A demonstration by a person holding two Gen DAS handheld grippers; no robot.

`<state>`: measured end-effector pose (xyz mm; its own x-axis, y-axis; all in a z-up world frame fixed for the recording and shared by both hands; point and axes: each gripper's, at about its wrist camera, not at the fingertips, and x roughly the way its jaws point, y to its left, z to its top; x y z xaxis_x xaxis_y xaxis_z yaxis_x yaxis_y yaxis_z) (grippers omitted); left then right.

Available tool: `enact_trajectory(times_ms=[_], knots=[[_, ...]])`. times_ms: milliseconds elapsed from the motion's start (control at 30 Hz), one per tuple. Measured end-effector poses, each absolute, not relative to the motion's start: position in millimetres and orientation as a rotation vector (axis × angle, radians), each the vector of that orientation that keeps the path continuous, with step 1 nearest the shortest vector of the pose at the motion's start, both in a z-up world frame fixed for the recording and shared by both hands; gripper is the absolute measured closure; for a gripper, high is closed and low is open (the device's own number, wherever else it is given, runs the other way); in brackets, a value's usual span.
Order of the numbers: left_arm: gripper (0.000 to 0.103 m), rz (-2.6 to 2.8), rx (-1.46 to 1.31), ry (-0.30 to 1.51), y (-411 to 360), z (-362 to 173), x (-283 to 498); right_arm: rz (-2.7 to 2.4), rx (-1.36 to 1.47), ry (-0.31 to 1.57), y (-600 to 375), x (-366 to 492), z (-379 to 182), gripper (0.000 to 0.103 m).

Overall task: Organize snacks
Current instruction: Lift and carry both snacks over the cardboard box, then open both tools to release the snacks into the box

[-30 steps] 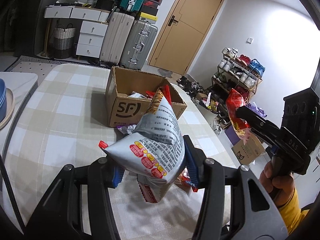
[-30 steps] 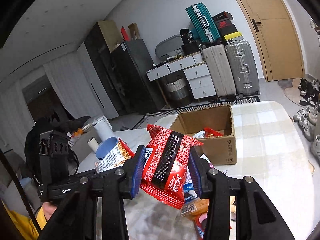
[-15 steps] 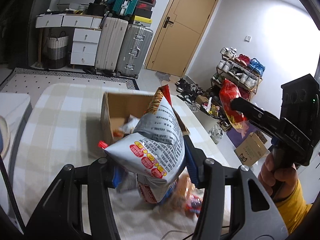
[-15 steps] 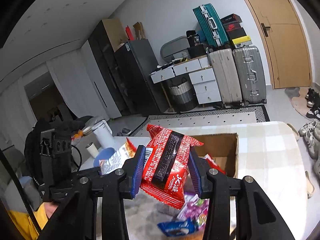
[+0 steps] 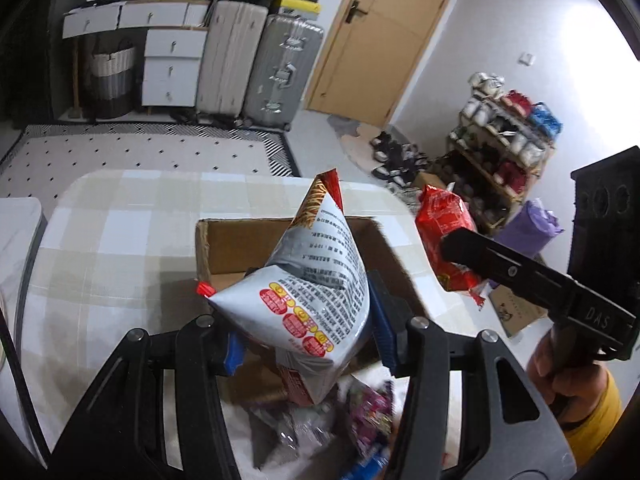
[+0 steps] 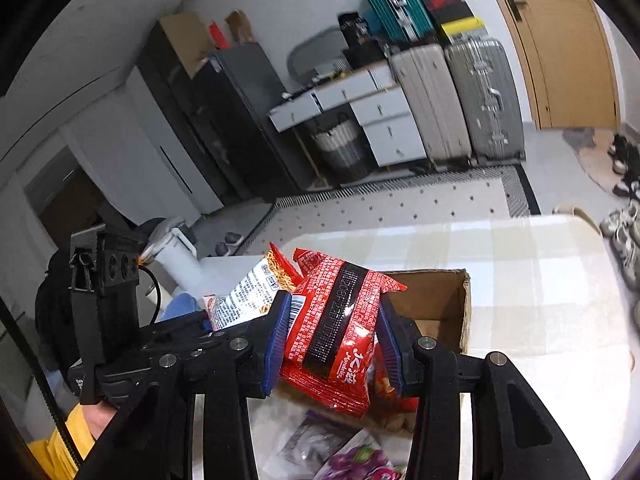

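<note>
My left gripper (image 5: pixel 306 336) is shut on a puffy white snack bag (image 5: pixel 316 280) with red print, held just above the open cardboard box (image 5: pixel 224 248). My right gripper (image 6: pixel 332 336) is shut on a red snack bag (image 6: pixel 336 328) with a black band, also hanging over the near part of the box (image 6: pixel 436 304). In the left wrist view the right gripper's black finger (image 5: pixel 516 268) and the red bag (image 5: pixel 444 220) show at the right. The white bag (image 6: pixel 248 292) and left gripper show at the left in the right wrist view. Loose snack packets (image 5: pixel 364 408) lie under both grippers.
The box stands on a table with a checked cloth (image 5: pixel 104 240). A purple packet (image 6: pixel 360 460) lies on the cloth near me. Beyond the table are suitcases (image 5: pixel 280 64), white drawers (image 5: pixel 168 68), a door (image 5: pixel 384 40) and a shoe rack (image 5: pixel 504 144). A hand in a yellow sleeve (image 5: pixel 568 384) holds the right gripper.
Both grippers have carried their bags forward across the table, from short of the box to over it. The box now looks much closer and lies under the bags. Both grips are unchanged.
</note>
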<state>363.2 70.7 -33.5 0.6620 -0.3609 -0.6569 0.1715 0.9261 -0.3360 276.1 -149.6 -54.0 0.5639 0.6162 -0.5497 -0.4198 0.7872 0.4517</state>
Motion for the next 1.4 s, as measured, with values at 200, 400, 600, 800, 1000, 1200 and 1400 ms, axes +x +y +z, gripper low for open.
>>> enact_trajectory(times_ms=[200,400,600,800,1000,1200,1400], knots=[[0.055,-0.293,-0.226,0.851,58,-57,405,0.599,0.298,0.822,-150,306,-81,0.061],[0.054,-0.288,-0.198,0.881,51,-75,415,0.582,0.286,0.86,-147,318,-101,0.061],[0.054,-0.287,-0.203,0.903,48,-90,426,0.57,0.279,0.871,-145,321,-110,0.061],[0.053,-0.282,-0.199,0.909,49,-96,434,0.552,0.255,0.877,-141,324,-115,0.061],[0.042,-0.275,-0.177,0.877,47,-84,428,0.536,0.223,0.89,-140,324,-119,0.061],[0.042,-0.273,-0.171,0.861,47,-74,418,0.546,0.201,0.874,-136,319,-111,0.059],[0.041,-0.266,-0.161,0.854,50,-67,402,0.546,0.194,0.849,-135,312,-100,0.059]])
